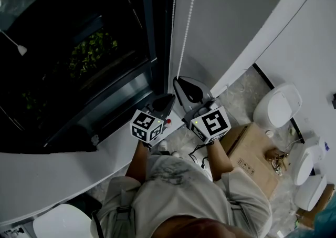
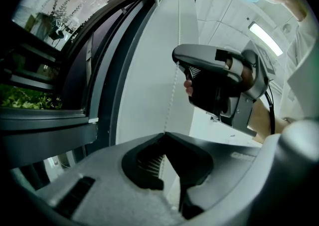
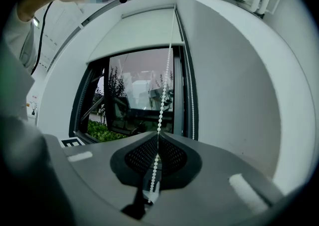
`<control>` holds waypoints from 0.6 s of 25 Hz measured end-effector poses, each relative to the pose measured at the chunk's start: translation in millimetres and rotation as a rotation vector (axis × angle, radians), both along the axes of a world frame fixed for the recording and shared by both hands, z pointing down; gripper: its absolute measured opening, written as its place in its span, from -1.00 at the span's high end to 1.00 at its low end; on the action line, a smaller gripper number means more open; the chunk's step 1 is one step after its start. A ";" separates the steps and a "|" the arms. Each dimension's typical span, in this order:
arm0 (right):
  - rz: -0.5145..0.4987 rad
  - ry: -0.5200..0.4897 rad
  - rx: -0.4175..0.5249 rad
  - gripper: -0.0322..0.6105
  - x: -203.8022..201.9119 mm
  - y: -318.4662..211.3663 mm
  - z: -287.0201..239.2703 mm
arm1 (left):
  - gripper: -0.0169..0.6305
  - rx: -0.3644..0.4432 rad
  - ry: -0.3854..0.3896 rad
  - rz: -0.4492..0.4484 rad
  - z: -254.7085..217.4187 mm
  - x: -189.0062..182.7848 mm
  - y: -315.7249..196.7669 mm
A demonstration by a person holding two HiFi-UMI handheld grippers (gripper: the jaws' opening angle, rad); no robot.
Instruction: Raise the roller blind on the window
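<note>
The white bead chain hangs down the wall beside the dark window. My right gripper is shut on one strand, and the beads run up from its tips towards the roller blind, which covers only the top of the pane. My left gripper sits just below and left of the right one, jaws shut. The chain drops from the right gripper into the left gripper's tips. A second strand hangs free along the window frame.
A white sill runs below the window. On the floor to the right stand a cardboard box and several white ceramic fixtures. A white stool is at lower left. The person's torso fills the bottom.
</note>
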State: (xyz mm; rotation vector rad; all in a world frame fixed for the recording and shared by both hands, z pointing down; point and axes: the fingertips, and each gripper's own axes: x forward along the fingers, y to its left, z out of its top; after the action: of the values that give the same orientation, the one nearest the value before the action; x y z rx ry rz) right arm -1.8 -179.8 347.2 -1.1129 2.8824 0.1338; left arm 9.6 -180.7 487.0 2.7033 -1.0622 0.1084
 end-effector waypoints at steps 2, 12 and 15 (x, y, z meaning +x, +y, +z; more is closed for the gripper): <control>0.000 0.005 -0.011 0.87 -0.8 0.9 6.6 | 0.91 -0.011 -0.003 -0.001 6.8 -0.3 0.5; 0.009 0.022 -0.062 0.87 0.3 4.2 37.1 | 0.91 -0.056 -0.018 -0.001 37.5 0.4 4.3; 0.009 0.026 -0.074 0.87 -0.4 4.7 45.6 | 0.91 -0.071 -0.018 -0.002 45.8 -0.4 5.1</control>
State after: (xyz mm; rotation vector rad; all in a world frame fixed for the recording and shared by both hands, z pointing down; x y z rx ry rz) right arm -2.2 -175.1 392.8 -1.1446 2.9283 0.0427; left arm 9.2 -175.6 532.8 2.6427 -1.0458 0.1673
